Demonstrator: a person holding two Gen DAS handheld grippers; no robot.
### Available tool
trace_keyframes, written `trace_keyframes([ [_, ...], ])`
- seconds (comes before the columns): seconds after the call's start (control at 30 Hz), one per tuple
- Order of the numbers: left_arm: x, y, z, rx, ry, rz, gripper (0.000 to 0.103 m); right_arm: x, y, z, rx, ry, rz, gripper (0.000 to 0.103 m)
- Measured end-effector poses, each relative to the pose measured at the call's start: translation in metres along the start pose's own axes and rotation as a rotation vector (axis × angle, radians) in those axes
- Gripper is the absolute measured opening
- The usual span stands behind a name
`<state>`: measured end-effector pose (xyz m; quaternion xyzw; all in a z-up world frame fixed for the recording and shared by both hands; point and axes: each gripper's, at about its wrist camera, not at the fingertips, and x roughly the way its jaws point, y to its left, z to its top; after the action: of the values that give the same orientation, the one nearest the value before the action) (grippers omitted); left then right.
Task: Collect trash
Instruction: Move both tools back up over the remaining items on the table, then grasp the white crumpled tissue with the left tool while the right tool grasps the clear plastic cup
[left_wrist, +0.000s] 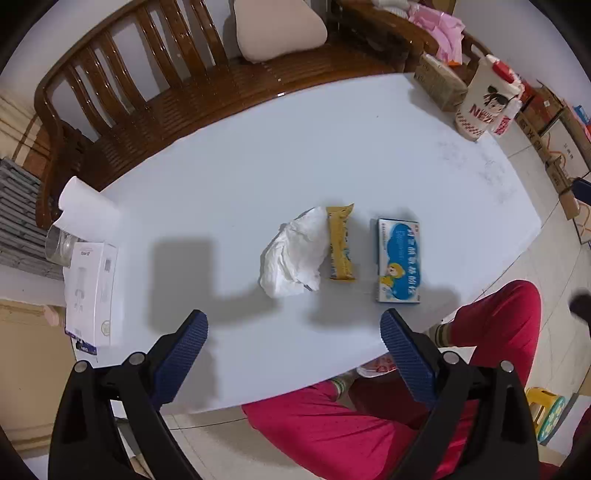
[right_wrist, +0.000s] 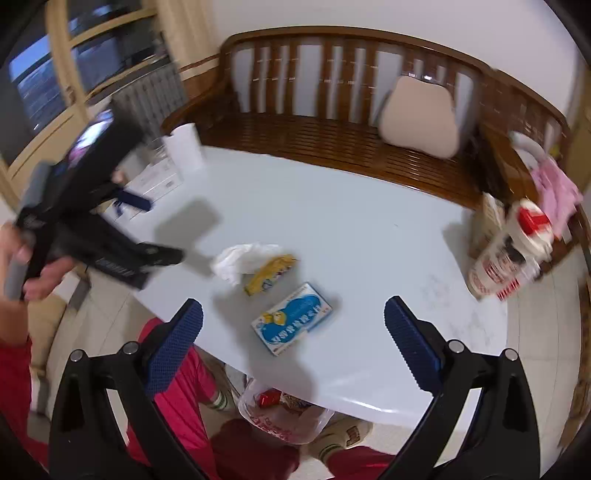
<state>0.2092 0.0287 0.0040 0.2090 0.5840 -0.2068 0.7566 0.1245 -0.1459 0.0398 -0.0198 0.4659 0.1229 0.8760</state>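
On the smooth pale table, 3 pieces of trash are laid in a row: a crumpled soft tissue, touched by a flat yellow wrapper, and a rectangular blue carton just beside them. The left gripper is held wide, with nothing between its ridged blue pads. The right gripper is held wide too, over the carton. Only in the right view is a clear plastic bag seen under the table edge.
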Motion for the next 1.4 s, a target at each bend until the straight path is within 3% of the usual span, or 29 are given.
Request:
trace_keyframes([
  [0.2, 0.019, 0.009, 0.019, 0.003, 0.040, -0.004, 0.092, 0.011, 0.004, 0.019, -0.060, 0.023, 0.006, 0.096],
  [0.57, 0.062, 0.005, 0.035, 0.085, 0.098, -0.032, 0.092, 0.047, 0.019, 0.035, -0.212, 0.070, 0.092, 0.096],
  [0.97, 0.127, 0.011, 0.036, 0.134, 0.180, -0.087, 0.092, 0.116, 0.049, 0.018, -0.431, 0.204, 0.174, 0.096],
  [1.4, 0.168, 0.022, 0.034, 0.144, 0.219, -0.132, 0.092, 0.185, 0.068, -0.003, -0.506, 0.377, 0.244, 0.095],
])
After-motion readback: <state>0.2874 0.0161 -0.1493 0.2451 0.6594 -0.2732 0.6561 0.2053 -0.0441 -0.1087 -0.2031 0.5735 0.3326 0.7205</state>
